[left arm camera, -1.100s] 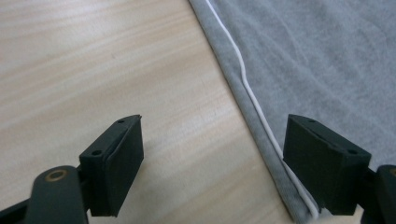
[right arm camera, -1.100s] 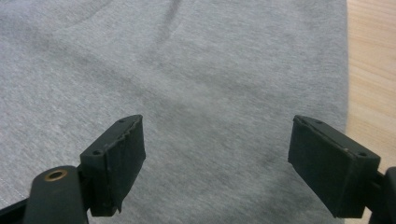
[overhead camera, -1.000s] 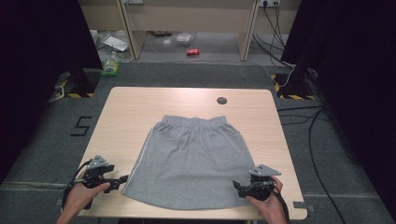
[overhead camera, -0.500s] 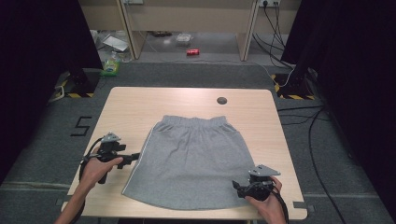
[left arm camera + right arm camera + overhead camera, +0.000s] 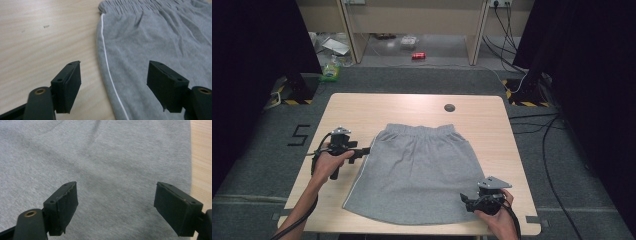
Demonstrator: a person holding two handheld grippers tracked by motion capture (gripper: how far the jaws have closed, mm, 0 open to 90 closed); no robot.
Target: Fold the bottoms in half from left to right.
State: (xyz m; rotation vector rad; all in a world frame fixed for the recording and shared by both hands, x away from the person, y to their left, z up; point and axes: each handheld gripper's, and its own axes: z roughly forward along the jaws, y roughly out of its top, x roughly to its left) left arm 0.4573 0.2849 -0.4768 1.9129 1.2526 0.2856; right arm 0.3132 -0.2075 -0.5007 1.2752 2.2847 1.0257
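**Grey skirt spread flat between two open grippers**

While it lay spread at the middle of the light wooden desk [image 5: 377, 107], the grey skirt [image 5: 417, 170] had its gathered elastic waistband toward the far edge and its wider curved hem toward the person. The fabric was a soft heathered grey knit, mostly smooth, with shallow creases fanning down from the waistband. A thin white stripe [image 5: 108, 72] ran down its left side seam, close to the edge of the cloth.

The left gripper [image 5: 362, 150] was held at the skirt's left edge, about level with the upper part of the seam, and its fingers [image 5: 67, 86] stood wide apart, one over bare wood and the other over grey fabric, with the striped edge between them. The right gripper [image 5: 465, 201] sat at the skirt's near right corner by the hem; its fingers [image 5: 62, 207] were also spread wide with nothing between them, above the cloth, the skirt's right edge and a strip of desk just beyond.

A small dark round disc [image 5: 449, 107] lay on the desk beyond the waistband, apart from the skirt.
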